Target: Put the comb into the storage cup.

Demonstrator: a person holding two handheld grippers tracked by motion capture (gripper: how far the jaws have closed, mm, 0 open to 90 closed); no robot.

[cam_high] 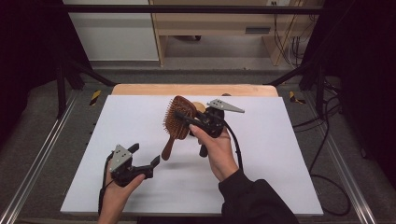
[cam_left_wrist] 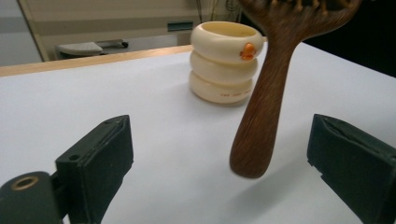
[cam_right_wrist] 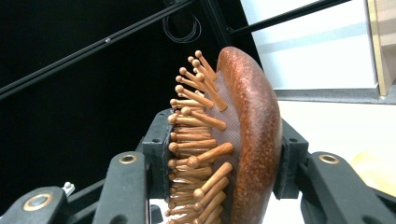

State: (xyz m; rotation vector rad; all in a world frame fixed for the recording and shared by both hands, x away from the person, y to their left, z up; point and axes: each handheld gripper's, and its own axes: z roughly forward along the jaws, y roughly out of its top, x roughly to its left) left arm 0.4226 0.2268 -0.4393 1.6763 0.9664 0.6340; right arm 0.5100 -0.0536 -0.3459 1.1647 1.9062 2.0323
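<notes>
White tabletop (cam_high: pixel 140 140) fills mid-frame, where the right gripper (cam_high: pixel 187 121) clamps the wooden hairbrush (cam_high: pixel 177 119) by its head, one jaw on the bristles and one on the back, holding it aloft with the handle hanging down. At lower left the left gripper (cam_high: pixel 144 161) gapes empty, probably having passed the brush over. Behind the brush stands a cream ringed cup (cam_left_wrist: pixel 226 60); the small print on it is unreadable.

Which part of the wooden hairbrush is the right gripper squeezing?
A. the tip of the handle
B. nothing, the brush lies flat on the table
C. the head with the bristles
C: in the right gripper view the right gripper has one pad on the bristles and one on the back of the hairbrush; its handle hangs free.
</notes>
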